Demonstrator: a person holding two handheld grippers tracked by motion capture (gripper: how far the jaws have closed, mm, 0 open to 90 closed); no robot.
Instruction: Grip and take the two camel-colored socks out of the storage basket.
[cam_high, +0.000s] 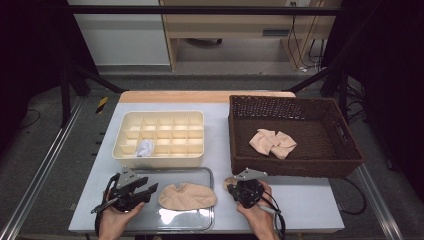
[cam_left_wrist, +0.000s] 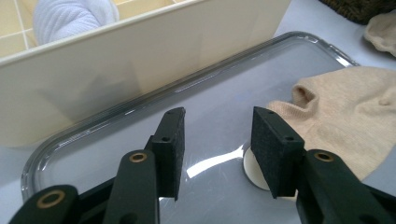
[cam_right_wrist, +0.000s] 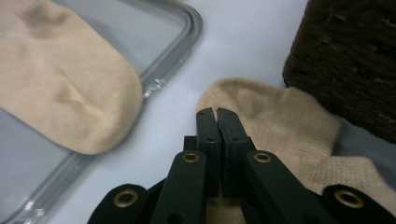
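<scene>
Sock (cam_right_wrist: 280, 126) between tray (cam_right_wrist: 187, 28), basket (cam_right_wrist: 345, 60)

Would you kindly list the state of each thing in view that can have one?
left gripper: open, jaws over the tray, nothing between them
right gripper: shut, above a sock on the table
sock on the table: crumpled, beside the basket
sock on the tray: lying flat
tray: flat on the table
white sock: rolled up, in a box compartment
basket: open, holds a loose sock pair
</scene>
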